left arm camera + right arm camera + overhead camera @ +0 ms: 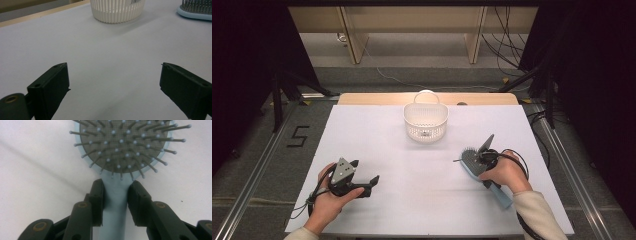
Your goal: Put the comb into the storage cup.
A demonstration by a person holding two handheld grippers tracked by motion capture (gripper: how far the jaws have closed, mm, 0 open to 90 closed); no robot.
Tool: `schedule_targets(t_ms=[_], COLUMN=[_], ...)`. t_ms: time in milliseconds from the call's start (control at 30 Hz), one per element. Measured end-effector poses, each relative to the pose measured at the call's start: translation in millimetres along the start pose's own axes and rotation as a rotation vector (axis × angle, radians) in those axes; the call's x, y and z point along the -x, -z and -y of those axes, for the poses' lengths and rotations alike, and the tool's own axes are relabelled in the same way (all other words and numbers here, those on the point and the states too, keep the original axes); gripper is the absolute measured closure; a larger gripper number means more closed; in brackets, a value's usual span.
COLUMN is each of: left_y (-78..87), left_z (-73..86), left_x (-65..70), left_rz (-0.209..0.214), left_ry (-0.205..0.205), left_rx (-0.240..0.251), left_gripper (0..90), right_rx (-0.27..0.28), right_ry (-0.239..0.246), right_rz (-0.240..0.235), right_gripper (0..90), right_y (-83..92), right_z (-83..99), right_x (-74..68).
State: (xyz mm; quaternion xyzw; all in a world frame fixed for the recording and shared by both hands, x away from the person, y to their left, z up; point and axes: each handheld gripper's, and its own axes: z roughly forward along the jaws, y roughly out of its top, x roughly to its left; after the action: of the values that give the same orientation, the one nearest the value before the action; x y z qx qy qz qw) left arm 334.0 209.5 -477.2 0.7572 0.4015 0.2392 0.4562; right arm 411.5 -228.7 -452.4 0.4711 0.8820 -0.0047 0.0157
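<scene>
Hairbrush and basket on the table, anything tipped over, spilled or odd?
Nothing stands out. The hairbrush lies flat, bristles up, the right gripper around its handle; the white basket stands upright.

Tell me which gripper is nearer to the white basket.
Right, though only slightly. The right gripper sits at the hairbrush, jaws around its handle, just right and in front of the white basket. The left gripper rests open at the near left.

Your right hand [504, 172] hides the hairbrush [472, 161] handle's middle, and the basket [117, 11] is cut off by the frame's top edge.
</scene>
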Motion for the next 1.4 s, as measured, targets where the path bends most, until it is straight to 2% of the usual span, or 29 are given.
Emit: schedule_targets(t_ms=[500,1133,1400], left_y=[0.1,0.0,-0.1], left_z=[0.2,0.3,0.4], left_x=[-0.1,-0.1,-0.3], left_rz=[0.0,0.001,0.001], left_ry=[-0.001,-0.001,0.0], left_rx=[0.0,-0.001,-0.002], left_gripper=[8.4,8.5,8.5], right_rx=[0.001,0.009,0.023], right_ry=[-0.05,-0.062,-0.076], right_rz=[-0.01,-0.011,-0.029], right_gripper=[69.8,70.2,70.3], right_y=[-0.5,-0.4,0.3], right_z=[0.6,1.6,3.3], right_x=[1.0,1.8,4.6])
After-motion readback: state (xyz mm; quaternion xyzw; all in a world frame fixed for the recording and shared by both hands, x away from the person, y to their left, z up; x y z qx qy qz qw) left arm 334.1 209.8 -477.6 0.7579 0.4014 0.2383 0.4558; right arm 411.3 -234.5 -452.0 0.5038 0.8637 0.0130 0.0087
